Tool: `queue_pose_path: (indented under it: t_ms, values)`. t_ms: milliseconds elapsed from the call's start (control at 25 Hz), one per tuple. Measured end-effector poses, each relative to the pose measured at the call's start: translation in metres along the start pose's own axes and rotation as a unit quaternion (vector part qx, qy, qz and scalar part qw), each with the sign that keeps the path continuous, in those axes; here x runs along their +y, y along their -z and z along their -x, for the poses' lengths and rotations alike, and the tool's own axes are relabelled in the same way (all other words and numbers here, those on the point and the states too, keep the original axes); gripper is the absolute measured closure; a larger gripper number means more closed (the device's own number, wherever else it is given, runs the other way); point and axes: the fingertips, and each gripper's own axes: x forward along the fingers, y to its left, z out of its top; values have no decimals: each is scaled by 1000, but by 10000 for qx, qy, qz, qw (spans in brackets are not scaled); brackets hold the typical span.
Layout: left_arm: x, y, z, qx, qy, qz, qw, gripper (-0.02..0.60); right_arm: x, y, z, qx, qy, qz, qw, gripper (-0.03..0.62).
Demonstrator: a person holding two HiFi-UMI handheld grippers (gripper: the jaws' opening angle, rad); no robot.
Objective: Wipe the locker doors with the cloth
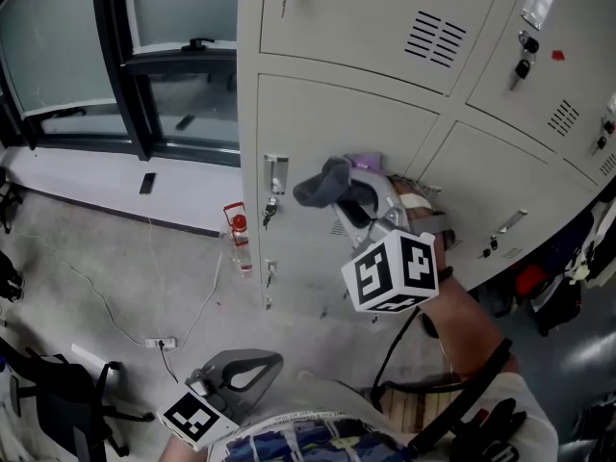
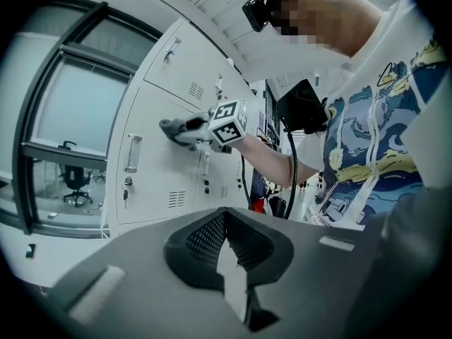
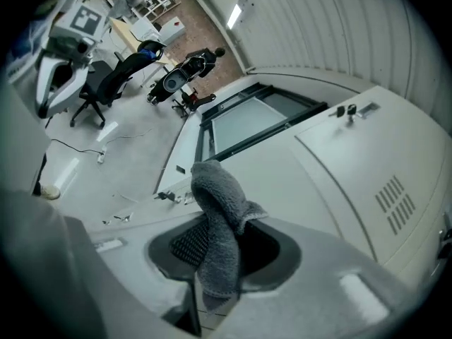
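My right tongs [image 1: 358,198] pinch the cloth [image 1: 322,183] at the locker door [image 1: 318,123]; left tongs [image 2: 224,217] closed, empty; thin grip, cloth may slip under pressure.

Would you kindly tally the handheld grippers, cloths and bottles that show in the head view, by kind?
Grippers: 2, the left gripper and the right gripper
Cloth: 1, the grey cloth in the right jaws
Bottle: 1, the red-capped bottle on the floor
Total: 4
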Motion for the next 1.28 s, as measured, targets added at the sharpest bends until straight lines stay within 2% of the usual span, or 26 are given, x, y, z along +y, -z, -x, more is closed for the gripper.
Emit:
queue_pose_path:
  t_ms: [280,440,720,1280]
  values:
    - [-4,-1,7,-24,10,1,10000,578,-85,-38,15,-182,885,143,9958,482]
    - [-4,-1,12,-50,-20,51,10000,578,-100,-38,-3,-73,963,103,9953,482]
    - [1,0,17,-88,-108,100,9999,578,-81,-25,-21,80,809,57,9967,482]
    - [0,5,9,12,-11,78,10000,578,13,13,-52,329,2,18,9995,482]
